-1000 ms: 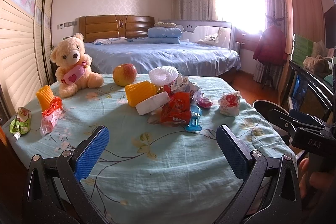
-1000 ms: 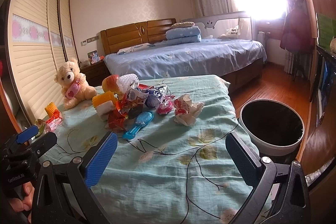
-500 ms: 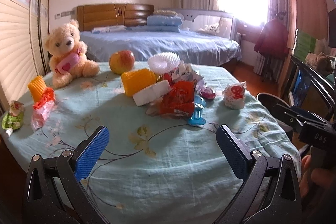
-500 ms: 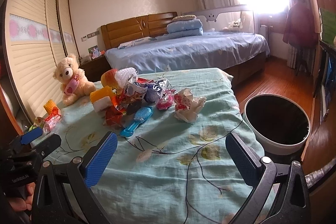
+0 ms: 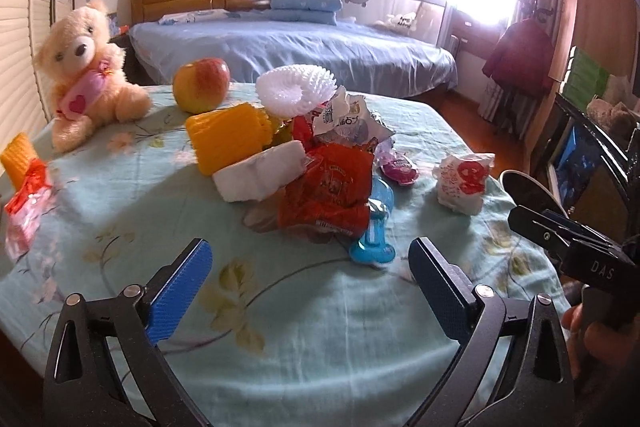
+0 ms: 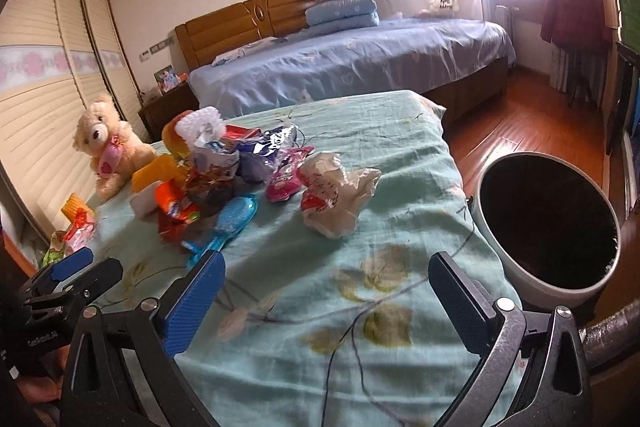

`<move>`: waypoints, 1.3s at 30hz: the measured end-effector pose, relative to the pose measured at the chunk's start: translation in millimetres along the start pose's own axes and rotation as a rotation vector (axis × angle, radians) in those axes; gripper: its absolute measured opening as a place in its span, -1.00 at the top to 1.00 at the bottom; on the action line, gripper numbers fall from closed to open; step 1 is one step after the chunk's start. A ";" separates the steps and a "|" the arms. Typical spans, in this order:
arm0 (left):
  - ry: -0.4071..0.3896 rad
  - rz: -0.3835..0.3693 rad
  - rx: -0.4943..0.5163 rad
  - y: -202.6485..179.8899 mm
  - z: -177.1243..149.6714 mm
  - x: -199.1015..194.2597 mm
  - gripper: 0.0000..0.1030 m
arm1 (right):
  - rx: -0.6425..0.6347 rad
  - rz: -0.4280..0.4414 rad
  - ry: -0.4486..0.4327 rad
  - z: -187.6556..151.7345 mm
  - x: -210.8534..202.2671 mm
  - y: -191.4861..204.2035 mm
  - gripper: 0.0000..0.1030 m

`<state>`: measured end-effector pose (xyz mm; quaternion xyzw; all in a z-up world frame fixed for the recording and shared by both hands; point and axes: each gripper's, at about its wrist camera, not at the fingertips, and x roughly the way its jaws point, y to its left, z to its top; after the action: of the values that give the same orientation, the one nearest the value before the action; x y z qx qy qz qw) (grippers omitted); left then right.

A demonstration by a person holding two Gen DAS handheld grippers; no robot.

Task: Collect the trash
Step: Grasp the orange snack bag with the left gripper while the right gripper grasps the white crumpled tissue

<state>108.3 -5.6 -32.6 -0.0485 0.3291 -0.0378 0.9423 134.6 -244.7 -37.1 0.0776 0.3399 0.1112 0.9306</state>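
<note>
The left hand-held gripper (image 5: 308, 269) and right hand-held gripper (image 6: 326, 281) hover with jaws apart, empty. The wrapper pile (image 5: 324, 183) and crumpled wrapper (image 6: 334, 193) remain on the counter (image 6: 380, 147). The bin (image 6: 546, 223) appears empty; collection not started.

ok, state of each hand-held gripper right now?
Left hand-held gripper: open, holding nothing, above the tablecloth.
Right hand-held gripper: open, holding nothing.

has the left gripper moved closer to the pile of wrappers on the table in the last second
Yes. The left gripper has moved forward: in its own view the red wrapper and the teddy bear loom larger and nearer than before. Its jaws stay open.
</note>
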 end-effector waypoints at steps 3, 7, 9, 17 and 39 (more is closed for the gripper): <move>0.024 0.000 -0.003 -1.2 5.7 14.1 -0.91 | -0.005 0.002 0.030 6.2 12.5 -2.2 -0.91; 0.056 0.000 -0.017 -0.7 12.9 30.6 -0.84 | 0.014 0.008 0.089 13.7 34.2 -10.2 -0.81; 0.066 -0.001 -0.021 -1.2 16.9 37.7 -0.76 | 0.031 0.012 0.113 16.6 43.2 -14.8 -0.79; 0.125 -0.015 -0.007 -10.5 21.6 65.3 -0.19 | 0.040 0.036 0.172 27.3 68.3 -26.0 -0.54; 0.049 -0.118 0.049 -38.0 19.8 29.6 0.03 | 0.091 0.092 0.084 18.2 21.8 -42.7 0.53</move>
<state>142.2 -45.1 -31.0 -0.0437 0.3477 -0.1026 0.9310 169.3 -281.4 -46.2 0.1306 0.3793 0.1416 0.9050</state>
